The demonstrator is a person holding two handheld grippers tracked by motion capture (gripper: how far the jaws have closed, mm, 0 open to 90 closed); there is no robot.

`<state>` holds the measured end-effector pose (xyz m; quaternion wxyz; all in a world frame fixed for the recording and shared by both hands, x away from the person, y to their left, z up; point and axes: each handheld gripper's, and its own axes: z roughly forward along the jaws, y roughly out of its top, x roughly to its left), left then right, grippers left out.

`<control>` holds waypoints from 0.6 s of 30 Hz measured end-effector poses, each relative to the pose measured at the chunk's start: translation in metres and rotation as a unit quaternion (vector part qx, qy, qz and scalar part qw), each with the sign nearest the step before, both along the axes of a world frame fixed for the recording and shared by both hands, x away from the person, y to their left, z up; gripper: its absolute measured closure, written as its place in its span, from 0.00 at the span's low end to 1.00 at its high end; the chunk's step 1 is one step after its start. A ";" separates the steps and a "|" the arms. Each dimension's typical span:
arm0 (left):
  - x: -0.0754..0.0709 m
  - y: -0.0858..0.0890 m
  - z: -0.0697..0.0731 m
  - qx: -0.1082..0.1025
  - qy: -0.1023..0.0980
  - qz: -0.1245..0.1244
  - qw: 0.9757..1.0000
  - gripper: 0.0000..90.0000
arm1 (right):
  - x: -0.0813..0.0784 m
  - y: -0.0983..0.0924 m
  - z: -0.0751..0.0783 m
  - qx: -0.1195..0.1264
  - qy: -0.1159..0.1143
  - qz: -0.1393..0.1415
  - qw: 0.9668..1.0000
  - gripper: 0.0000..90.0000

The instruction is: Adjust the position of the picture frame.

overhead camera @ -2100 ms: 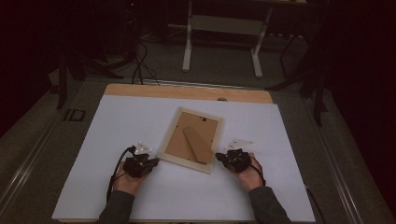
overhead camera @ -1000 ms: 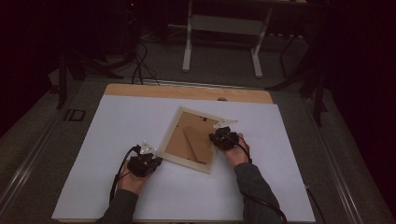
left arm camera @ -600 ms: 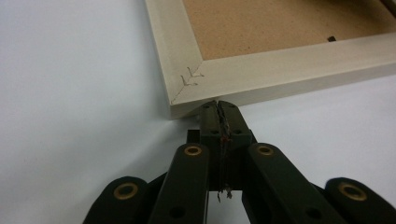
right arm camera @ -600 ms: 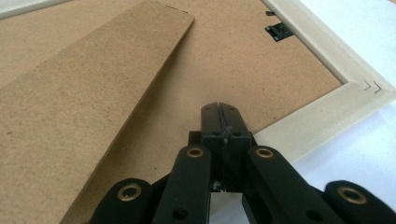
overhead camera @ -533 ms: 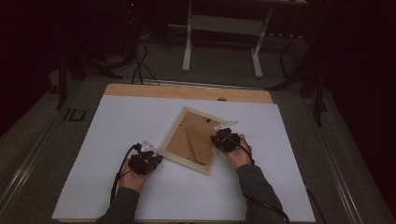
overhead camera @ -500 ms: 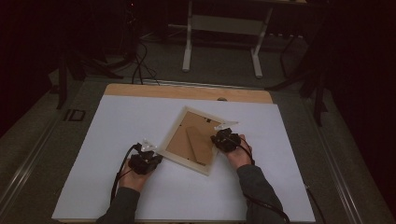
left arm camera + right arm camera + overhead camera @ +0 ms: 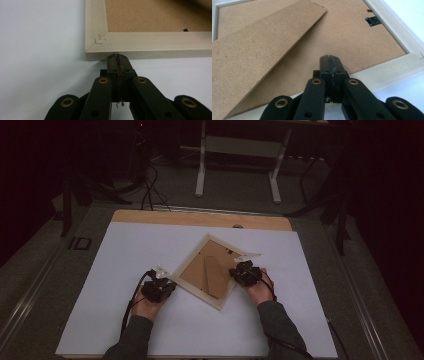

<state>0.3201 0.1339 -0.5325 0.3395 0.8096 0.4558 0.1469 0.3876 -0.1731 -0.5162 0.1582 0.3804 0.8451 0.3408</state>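
A pale wooden picture frame (image 7: 206, 270) lies face down and turned like a diamond on the white table top (image 7: 120, 250). Its brown backing board carries a fold-out stand (image 7: 216, 276). My left gripper (image 7: 165, 281) is shut, with nothing between its jaws, and its tips touch the frame's outer edge (image 7: 150, 53) near a corner. My right gripper (image 7: 239, 272) is also shut, its tips over the backing board (image 7: 352, 40) just inside the frame's rail (image 7: 387, 70). The stand (image 7: 262, 50) lies to the left of those tips.
A small black turn clip (image 7: 374, 20) sits on the backing near the frame's far rail. A wooden strip (image 7: 200, 218) borders the table's far side. Beyond it stand a white metal stand's legs (image 7: 237, 170) and cables on the dark floor.
The right gripper has moved from the frame's right edge onto its backing. The frame has turned a little clockwise. The left gripper has kept to the frame's left edge.
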 end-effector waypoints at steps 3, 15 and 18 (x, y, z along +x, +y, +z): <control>0.003 -0.002 0.000 0.001 -0.002 0.002 1.000 1.00 | -0.003 -0.002 -0.001 0.003 0.000 -0.003 1.000 1.00; 0.009 -0.013 0.000 0.001 -0.001 -0.004 1.000 1.00 | -0.022 -0.011 -0.003 0.017 -0.009 -0.013 1.000 1.00; 0.010 -0.014 0.000 -0.002 0.000 -0.004 1.000 1.00 | -0.028 -0.013 -0.004 0.022 -0.010 -0.015 1.000 1.00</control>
